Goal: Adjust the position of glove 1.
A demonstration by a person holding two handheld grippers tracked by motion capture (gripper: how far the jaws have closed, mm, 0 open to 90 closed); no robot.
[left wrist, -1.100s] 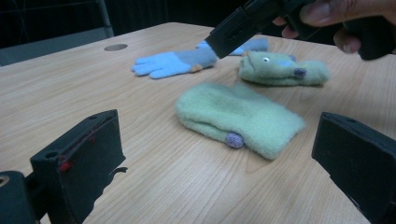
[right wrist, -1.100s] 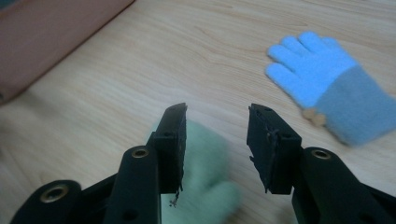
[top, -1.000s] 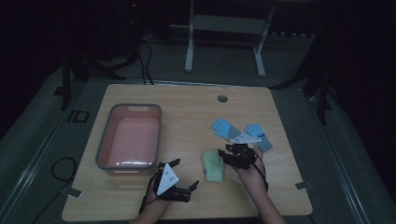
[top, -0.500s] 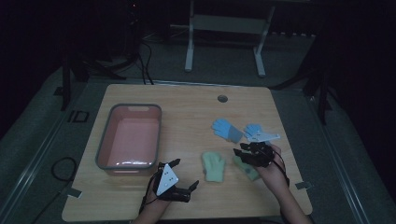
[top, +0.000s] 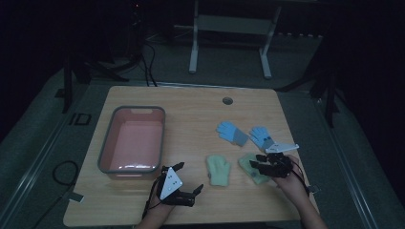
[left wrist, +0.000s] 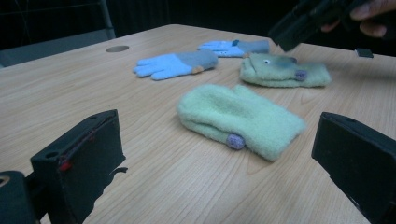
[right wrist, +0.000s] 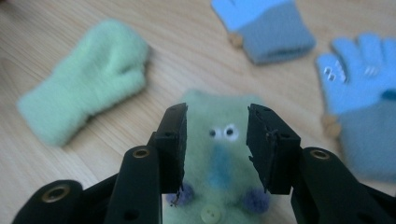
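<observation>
The green mitten with the face (right wrist: 219,154) lies flat on the table (top: 191,100), toward its 4 o'clock corner, and my right tool (top: 258,163) hangs right over it. In the right gripper view its jaws stand parted with the googly eyes showing between them; they bracket the fabric but press on nothing, so that tool is open and empty. I judge this to be the approach for a pick: the next move calls for lowering onto the mitten and closing on a fold of its fleece, pinching enough cloth to lift it rather than skating over the nap.

At the mitten's 9 o'clock, just beside it but apart, lies the plain green mitten (top: 218,170). At 12 o'clock sit the two blue gloves (top: 232,133), one of them near enough that a sloppy descent could snag it.

My left tool (top: 187,177) rests at the table's 7 o'clock, jaws wide and empty, pointing toward the plain mitten in the left gripper view.

The pink tub (top: 136,140) stands at 9 o'clock on the table, well apart, and I take it for the likely drop place. The lane there runs past the plain mitten and the left tool, so I would carry high. The table's near edge is close behind my right hand; the middle of the table is bare.
</observation>
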